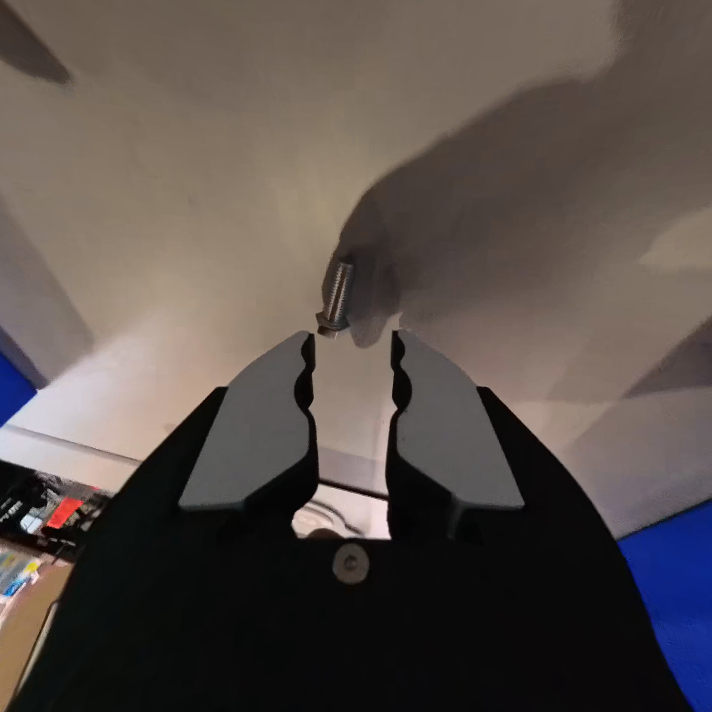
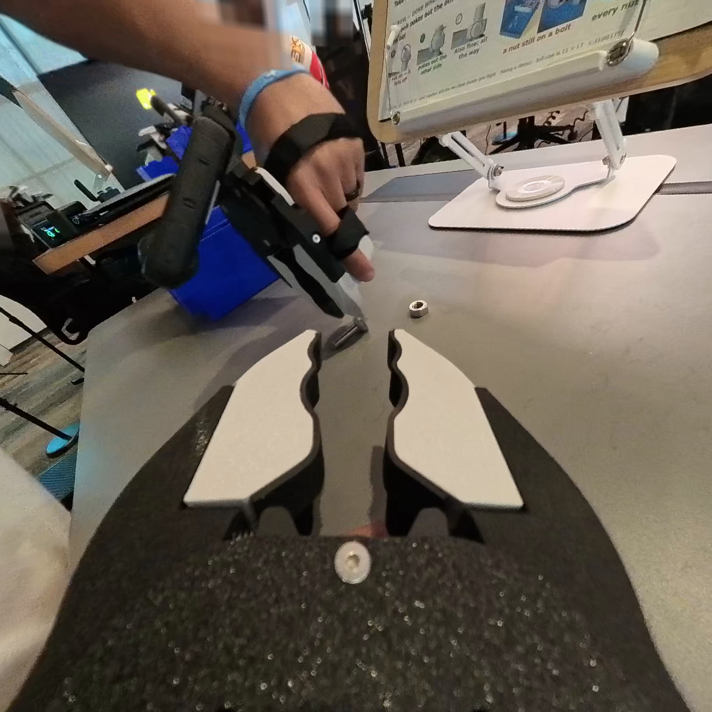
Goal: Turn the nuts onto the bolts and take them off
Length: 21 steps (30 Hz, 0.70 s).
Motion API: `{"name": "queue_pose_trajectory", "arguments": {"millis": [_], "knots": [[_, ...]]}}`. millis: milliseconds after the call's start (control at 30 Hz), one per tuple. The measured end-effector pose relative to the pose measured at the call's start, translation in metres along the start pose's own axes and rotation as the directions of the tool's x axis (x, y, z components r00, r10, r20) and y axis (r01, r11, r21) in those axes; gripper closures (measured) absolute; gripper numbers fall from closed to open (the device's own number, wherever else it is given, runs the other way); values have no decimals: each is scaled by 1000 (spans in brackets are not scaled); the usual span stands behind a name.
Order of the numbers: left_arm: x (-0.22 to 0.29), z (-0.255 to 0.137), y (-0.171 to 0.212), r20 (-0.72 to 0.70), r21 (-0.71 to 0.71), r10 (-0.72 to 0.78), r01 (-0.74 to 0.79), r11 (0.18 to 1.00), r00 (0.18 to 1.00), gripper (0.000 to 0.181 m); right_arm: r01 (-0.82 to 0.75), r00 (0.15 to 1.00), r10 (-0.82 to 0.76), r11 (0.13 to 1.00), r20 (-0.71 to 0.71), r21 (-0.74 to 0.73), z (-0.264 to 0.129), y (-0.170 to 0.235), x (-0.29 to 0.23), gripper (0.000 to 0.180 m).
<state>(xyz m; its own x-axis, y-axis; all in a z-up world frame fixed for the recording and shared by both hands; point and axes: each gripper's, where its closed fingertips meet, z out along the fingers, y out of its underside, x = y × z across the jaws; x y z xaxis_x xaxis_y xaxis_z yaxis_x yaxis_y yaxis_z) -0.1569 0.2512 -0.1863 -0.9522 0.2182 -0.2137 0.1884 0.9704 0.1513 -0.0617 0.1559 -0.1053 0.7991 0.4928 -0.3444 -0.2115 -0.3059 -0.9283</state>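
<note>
A silver bolt [image 1: 336, 294] lies on the grey table [image 1: 192, 192], its head toward my left gripper [image 1: 352, 335]. That gripper is open and empty, its tips just short of the bolt head. In the right wrist view the bolt [image 2: 348, 334] lies just beyond my right gripper [image 2: 354, 335], which is open, empty and hovers low over the table [image 2: 539, 366]. A person's hand holds the left gripper [image 2: 341, 304], which points steeply down right over the bolt. A loose silver nut [image 2: 418, 308] lies to the right of the bolt, apart from it.
A blue bin [image 2: 227, 266] stands at the table's left edge behind the left gripper. A white stand [image 2: 558, 200] holding an instruction board [image 2: 501, 57] is at the back right. The person's arm [image 2: 192, 50] reaches in from the upper left. There is about 15 cm between the tips of the two grippers. The loose silver nut [image 2: 418, 308] lies around 5 cm away from my left fingertips.
</note>
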Motion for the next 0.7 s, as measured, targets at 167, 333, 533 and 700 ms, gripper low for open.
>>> {"name": "queue_pose_trajectory", "arguments": {"millis": [167, 333, 533, 700], "knots": [[-9, -1, -2, -19, 66, 22, -21, 998, 1000, 145, -15, 1000, 15, 1000, 12, -11, 0, 2, -1, 147], [-10, 5, -4, -46, 90, 68, -63, 994, 997, 146, -54, 998, 54, 999, 42, 1, 0, -1, -2, 147], [-8, 11, -6, -95, 124, 100, -88, 988, 990, 158, -58, 998, 58, 998, 39, 1, -2, -1, 0, 147], [-5, 10, -12, -142, 144, 70, -50, 988, 987, 162, -69, 997, 69, 998, 44, 1, -1, -1, -1, 147]]}}
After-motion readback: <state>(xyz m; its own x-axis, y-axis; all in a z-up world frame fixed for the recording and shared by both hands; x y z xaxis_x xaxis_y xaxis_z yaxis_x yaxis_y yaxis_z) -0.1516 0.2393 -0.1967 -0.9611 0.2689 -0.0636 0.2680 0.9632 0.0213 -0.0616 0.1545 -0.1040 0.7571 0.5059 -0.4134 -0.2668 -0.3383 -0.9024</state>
